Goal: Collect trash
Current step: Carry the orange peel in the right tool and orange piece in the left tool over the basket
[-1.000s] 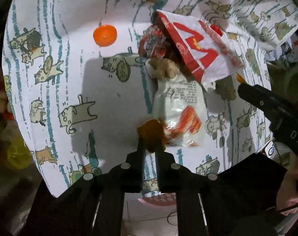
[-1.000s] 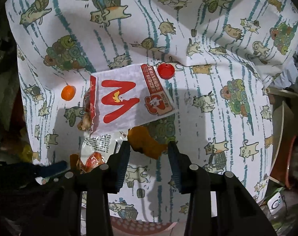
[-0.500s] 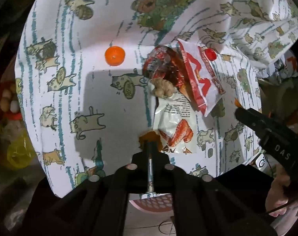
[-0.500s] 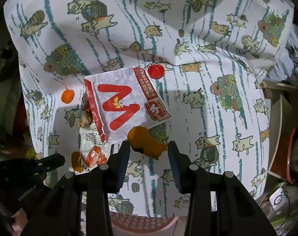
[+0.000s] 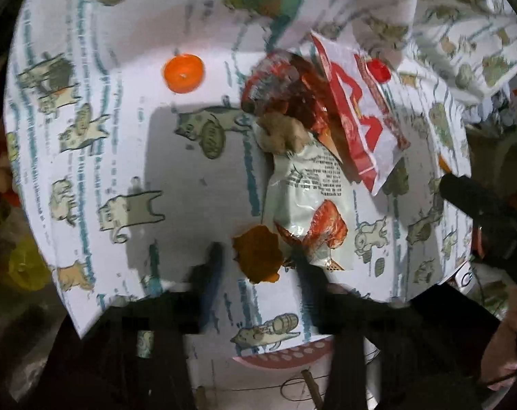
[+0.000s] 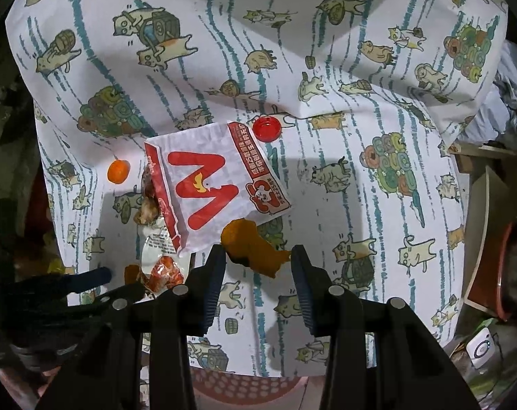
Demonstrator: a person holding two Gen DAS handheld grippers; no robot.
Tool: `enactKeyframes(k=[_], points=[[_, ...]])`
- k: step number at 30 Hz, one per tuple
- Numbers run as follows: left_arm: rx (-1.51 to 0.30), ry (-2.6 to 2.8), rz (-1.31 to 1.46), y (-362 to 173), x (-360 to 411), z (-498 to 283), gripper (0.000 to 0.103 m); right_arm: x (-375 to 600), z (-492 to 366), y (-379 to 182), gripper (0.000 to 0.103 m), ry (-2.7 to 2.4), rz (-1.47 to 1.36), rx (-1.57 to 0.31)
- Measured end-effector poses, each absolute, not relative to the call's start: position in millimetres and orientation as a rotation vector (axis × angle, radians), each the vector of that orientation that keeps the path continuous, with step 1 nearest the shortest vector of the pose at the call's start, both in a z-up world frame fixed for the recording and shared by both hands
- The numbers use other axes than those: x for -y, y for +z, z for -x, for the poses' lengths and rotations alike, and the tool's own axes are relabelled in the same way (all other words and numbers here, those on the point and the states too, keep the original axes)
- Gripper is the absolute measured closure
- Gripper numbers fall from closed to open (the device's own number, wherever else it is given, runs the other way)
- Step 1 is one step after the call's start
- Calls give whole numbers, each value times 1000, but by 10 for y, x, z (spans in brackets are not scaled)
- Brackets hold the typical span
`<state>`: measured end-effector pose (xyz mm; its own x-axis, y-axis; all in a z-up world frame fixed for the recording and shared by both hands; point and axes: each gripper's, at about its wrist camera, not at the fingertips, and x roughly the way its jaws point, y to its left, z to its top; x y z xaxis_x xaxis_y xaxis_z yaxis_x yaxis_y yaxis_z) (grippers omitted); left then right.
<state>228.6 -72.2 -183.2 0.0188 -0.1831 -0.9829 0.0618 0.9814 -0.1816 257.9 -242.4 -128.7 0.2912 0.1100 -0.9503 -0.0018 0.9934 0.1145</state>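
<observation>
On a cat-print cloth lies trash: a white bag with a red M [image 6: 207, 188] [image 5: 357, 116], a white snack wrapper [image 5: 306, 201] [image 6: 156, 256], a crumpled red wrapper [image 5: 279, 82], a beige crumpled lump [image 5: 280, 131], an orange cap [image 5: 184, 72] [image 6: 118, 171] and a red cap [image 6: 267, 128] [image 5: 378, 70]. My left gripper [image 5: 258, 259] is open, its blurred fingers either side of a small orange-brown peel [image 5: 258, 256] lying on the cloth. My right gripper [image 6: 256, 259] is open around a larger orange-brown peel [image 6: 255, 246], apart from it.
A pink perforated basket rim [image 6: 245, 389] [image 5: 282, 355] sits below the near table edge. The cloth [image 6: 326, 68] is rumpled and raised at the back. Clutter and a board [image 6: 480, 239] stand to the right. A yellow bag [image 5: 23, 263] lies left of the table.
My left gripper was shut on the small orange-brown peel; now it is open and the peel lies on the cloth. The right gripper has stayed open around its peel.
</observation>
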Motion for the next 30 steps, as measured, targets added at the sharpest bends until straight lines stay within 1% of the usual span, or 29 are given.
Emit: enactKeyframes(k=[3,9,13,15,17,23,27,30], points=[[-1534,-197,109,-1826,757,-2292,78,2416,-2569,-1274,61,81,-86,-1272],[-1479,-182,120,-1658,666,-2262,78,2471,-2539,-1229,61,75,-91,-1260],[-1399,-179,126,-1378,560,-2212,78,2487,-2459,-1175,61,75,-92,-1247],[-1327,-151,91,-1160,477,-2142,78,2464,-2383,-1115,61,84,-82,-1227],[-1261,-127,72,-958,375,-2068,78,2427,-2273,-1031,61,100,-71,-1206],[-1064,-71,77,-317,92,-1782,78,2304,-1828,-554,61,179,-104,-1073],[-974,-53,76,-79,78,-1544,78,2220,-1504,-268,61,217,-117,-976],[-953,-73,93,-22,103,-1327,78,2157,-1267,-170,61,238,-114,-941]])
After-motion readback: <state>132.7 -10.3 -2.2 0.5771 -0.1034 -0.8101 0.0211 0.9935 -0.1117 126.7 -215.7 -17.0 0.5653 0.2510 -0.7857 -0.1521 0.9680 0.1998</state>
